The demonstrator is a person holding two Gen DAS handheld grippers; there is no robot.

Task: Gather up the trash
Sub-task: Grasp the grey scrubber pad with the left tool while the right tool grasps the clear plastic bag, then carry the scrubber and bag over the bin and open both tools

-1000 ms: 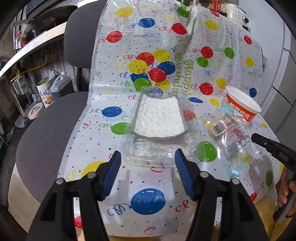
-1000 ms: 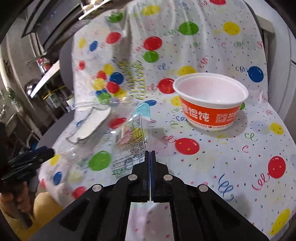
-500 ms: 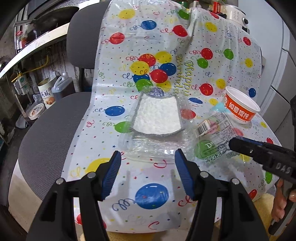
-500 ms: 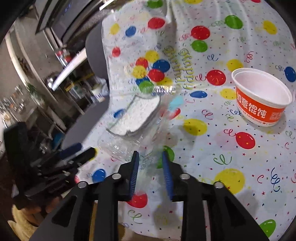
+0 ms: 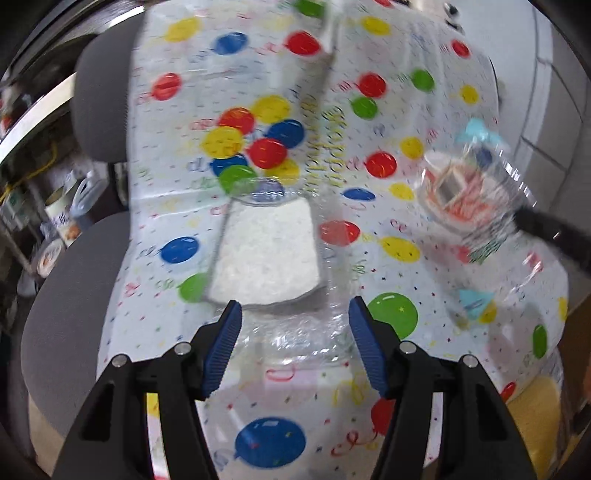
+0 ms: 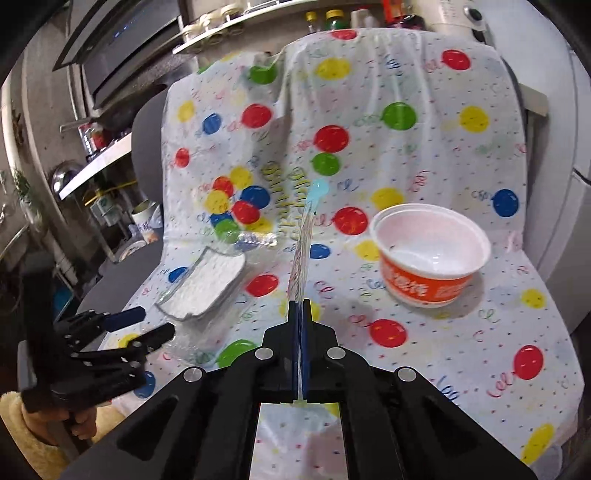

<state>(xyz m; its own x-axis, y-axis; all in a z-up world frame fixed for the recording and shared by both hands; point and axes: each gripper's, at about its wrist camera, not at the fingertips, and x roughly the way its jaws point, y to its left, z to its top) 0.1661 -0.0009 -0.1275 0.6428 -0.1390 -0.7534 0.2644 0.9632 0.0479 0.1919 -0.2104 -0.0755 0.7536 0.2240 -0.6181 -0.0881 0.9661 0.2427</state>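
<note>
A clear plastic tray [image 5: 291, 332] holding a white pad [image 5: 266, 251] lies on the balloon-print cloth [image 5: 406, 280]. My left gripper [image 5: 295, 345] is open, and the tray's near edge sits between its blue pads [image 5: 225, 343] without being pressed. My right gripper [image 6: 300, 306] is shut on a clear printed wrapper [image 6: 303, 236], which stands edge-on above the cloth; in the left wrist view this wrapper [image 5: 476, 192] hangs lifted at the right. An empty orange-and-white bowl [image 6: 428, 258] stands to the right. The left gripper [image 6: 147, 325] and tray [image 6: 207, 284] also show at the left.
The cloth covers a grey chair seat [image 5: 66, 295] and runs up its backrest [image 6: 369, 92]. Tins and containers [image 5: 62, 218] sit on the floor at the left. A shelf with bottles [image 6: 325, 18] is behind, a white appliance [image 6: 569, 184] at the right.
My right gripper opened, closed on the wrapper and lifted it off the cloth. My left gripper came forward until the tray's near edge lay between its open fingers.
</note>
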